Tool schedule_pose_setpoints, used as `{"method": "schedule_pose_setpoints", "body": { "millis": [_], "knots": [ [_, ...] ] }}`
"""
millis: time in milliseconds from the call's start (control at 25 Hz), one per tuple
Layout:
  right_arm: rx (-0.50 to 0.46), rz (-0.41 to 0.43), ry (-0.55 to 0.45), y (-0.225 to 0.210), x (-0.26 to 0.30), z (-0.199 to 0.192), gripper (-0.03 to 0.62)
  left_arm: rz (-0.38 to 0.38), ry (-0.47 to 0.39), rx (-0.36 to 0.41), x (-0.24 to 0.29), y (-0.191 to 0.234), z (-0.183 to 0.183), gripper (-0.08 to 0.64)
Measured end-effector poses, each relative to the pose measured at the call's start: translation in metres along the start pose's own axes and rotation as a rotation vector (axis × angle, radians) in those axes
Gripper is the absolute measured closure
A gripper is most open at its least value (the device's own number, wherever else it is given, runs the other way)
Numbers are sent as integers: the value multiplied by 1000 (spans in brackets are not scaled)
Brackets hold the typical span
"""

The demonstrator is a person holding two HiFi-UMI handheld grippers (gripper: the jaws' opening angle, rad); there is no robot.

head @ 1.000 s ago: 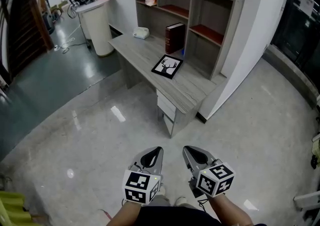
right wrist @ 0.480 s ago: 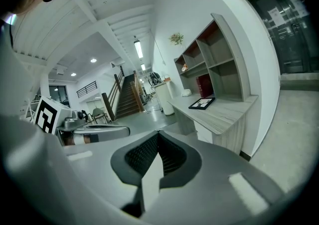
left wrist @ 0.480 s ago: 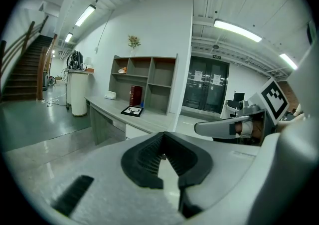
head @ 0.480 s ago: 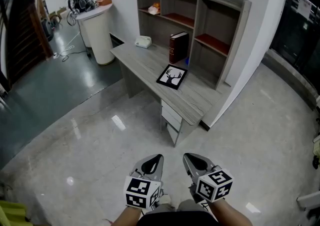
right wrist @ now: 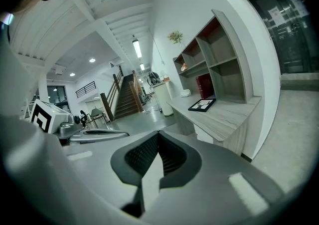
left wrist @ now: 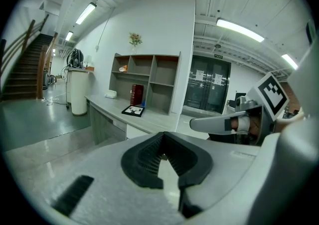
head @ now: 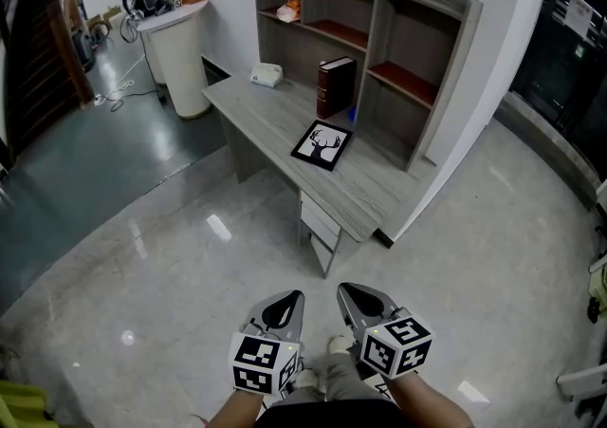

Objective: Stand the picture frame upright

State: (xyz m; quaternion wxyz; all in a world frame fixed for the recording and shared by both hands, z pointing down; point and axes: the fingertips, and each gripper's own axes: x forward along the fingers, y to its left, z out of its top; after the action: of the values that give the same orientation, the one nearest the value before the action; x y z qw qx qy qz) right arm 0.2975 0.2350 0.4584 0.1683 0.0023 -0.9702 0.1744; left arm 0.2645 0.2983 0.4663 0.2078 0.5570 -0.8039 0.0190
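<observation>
The black-rimmed deer picture frame (head: 321,145) lies flat midway along the grey wood-grain bench (head: 268,105), toward its back edge, well apart from the left gripper (head: 292,301) and right gripper (head: 349,295), both empty with jaws closed, so the approach seems in hand: next, reach it and open the jaws.

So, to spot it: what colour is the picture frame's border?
Picture frame border: black; head view.

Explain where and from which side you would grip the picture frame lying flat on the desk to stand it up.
Likely the thin edge of the picture frame facing the open front of the desk, approached from the floor side. It lies flat, face up, so only its rim offers a pinch, and the book and shelf unit stand behind it.
</observation>
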Motion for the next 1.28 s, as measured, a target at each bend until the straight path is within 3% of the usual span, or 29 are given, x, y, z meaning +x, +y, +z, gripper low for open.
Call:
{"method": "schedule_pose_setpoints", "body": {
  "millis": [800, 1280],
  "knots": [
    [-26, 67, 58, -111, 56, 45, 592, 58, -3, 12, 129, 5, 51, 565],
    [-31, 84, 75, -156, 71, 63, 592, 100, 1, 17, 172, 5, 65, 565]
  ]
}}
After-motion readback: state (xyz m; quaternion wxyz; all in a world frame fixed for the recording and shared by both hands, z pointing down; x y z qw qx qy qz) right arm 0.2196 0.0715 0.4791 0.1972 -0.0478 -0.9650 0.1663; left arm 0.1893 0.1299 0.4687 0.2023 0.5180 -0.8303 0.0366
